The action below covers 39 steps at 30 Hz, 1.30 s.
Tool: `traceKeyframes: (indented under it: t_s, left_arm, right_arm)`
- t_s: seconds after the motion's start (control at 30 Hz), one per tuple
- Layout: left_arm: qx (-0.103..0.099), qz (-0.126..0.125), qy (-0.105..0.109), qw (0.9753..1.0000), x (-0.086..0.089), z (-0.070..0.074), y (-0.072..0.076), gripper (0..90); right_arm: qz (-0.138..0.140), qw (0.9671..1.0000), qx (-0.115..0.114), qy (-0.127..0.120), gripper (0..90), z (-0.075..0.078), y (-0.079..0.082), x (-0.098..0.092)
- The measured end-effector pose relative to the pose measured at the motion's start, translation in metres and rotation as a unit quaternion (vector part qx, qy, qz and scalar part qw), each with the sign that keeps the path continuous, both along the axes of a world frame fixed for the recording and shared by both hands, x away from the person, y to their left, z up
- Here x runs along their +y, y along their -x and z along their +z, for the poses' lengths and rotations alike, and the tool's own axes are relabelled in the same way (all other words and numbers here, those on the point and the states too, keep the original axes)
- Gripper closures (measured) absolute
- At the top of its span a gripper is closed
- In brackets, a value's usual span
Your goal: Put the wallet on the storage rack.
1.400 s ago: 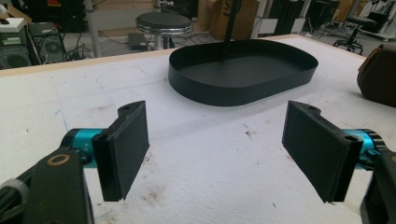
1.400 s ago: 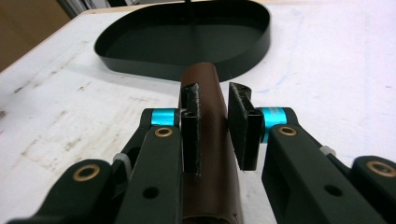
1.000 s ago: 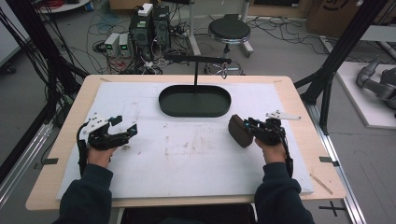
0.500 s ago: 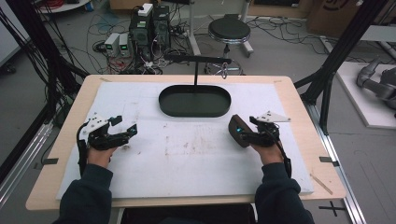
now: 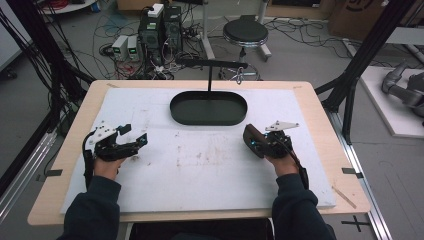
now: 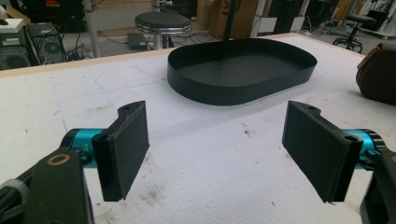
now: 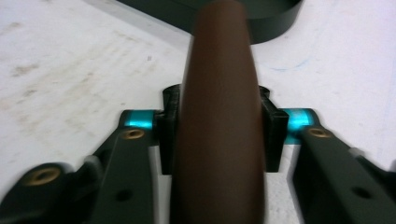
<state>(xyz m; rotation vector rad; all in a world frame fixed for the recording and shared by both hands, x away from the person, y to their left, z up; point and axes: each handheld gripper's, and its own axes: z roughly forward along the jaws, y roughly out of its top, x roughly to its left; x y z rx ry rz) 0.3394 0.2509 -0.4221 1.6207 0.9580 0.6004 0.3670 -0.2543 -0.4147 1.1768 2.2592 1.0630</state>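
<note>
While the white board (image 5: 200, 170) covers most of the wooden table (image 5: 320, 120), a black oval tray (image 5: 208, 108) sits on it toward twelve o'clock, with a thin black post and crossbar (image 5: 209, 64) rising at its far rim. At about nine o'clock on the board, the left gripper (image 5: 131, 141) is held low by the person's left hand (image 5: 107, 162), pointing toward three o'clock. In the left gripper view its two black jaws stand wide apart with nothing between them, bare stained board showing in the gap, the tray (image 6: 238, 70) ahead at twelve o'clock and the brown object (image 6: 379, 74) at the two o'clock edge. At about three o'clock on the board, just below the tray's right end, the right gripper (image 5: 256, 142) points toward ten o'clock and is clamped on that brown, rounded object (image 5: 251, 140). In the right gripper view the pads (image 7: 274, 135) press both sides of the smooth brown body (image 7: 219, 116), which runs up the middle, its far end overlapping the tray's near wall (image 7: 275, 25) at twelve o'clock. Whether it touches the board, I cannot tell.
</note>
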Motion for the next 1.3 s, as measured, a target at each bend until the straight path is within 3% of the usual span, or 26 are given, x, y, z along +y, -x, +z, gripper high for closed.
traceKeyframes:
  t_s: [0.17, 0.37, 0.43, 0.73, 0.93, 1.13, 1.3]
  left_arm:
    - [-0.001, -0.001, -0.003, 1.0000, 0.000, 0.000, 0.000, 22.8]
    - [0.000, -0.001, -0.004, 1.0000, 0.000, 0.000, 0.000, 22.8]
    - [0.001, 0.000, -0.003, 1.0000, 0.000, 0.000, 0.000, 22.8]
    - [0.000, -0.001, 0.001, 1.0000, 0.000, -0.001, -0.001, 22.8]
    - [-0.001, 0.000, -0.002, 1.0000, 0.000, -0.001, -0.001, 22.8]
    - [-0.001, 0.002, 0.000, 1.0000, 0.001, -0.001, -0.001, 22.8]
    - [0.000, 0.002, 0.002, 1.0000, 0.002, -0.001, -0.001, 22.8]
  right_arm:
    - [0.003, 1.0000, 0.004, 0.003, 63.7, 0.004, -0.004, 0.004]
    - [0.029, 0.9985, -0.031, -0.034, 64.1, 0.022, -0.009, 0.024]
    - [0.041, 0.9977, -0.040, -0.036, 64.1, 0.026, -0.014, 0.033]
    - [0.070, 0.9951, -0.057, -0.039, 64.2, 0.044, -0.062, 0.083]
    - [0.067, 0.9950, -0.054, -0.051, 64.0, 0.046, -0.091, 0.101]
    - [0.050, 0.9967, -0.043, -0.047, 63.9, 0.038, -0.119, 0.119]
    - [0.035, 0.9964, -0.020, -0.075, 63.9, 0.026, -0.140, 0.133]
